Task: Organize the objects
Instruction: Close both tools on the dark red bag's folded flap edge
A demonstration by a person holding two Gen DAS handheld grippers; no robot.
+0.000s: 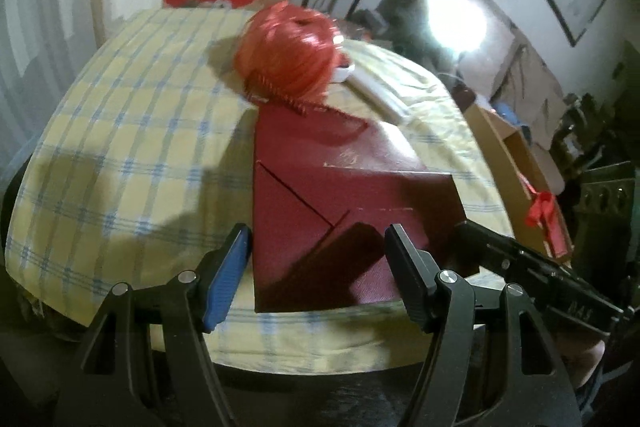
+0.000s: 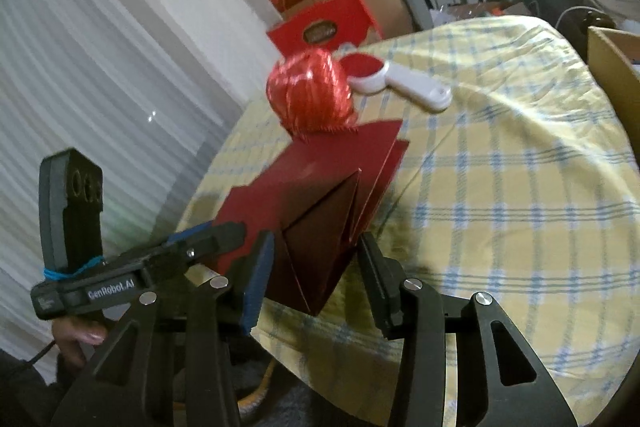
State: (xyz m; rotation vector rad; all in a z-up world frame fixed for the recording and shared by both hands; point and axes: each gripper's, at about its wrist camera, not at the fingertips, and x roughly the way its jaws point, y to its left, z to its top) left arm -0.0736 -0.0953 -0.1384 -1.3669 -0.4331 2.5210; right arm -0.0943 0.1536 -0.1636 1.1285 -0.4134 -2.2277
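Both grippers' fingers stood released around the dark red paper bag [image 1: 320, 195] on the checked table [image 1: 120, 147]; a firm pinch at each bottom corner seemed wise

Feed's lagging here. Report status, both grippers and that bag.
Left gripper open, bag bottom between fingers. Right gripper open around bag's folded end. Red twine ball at handle end.

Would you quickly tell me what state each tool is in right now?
Left tool: open, its fingers either side of the dark red paper bag, not pressing it.
Right tool: open around the bag's folded end, no grip visible.
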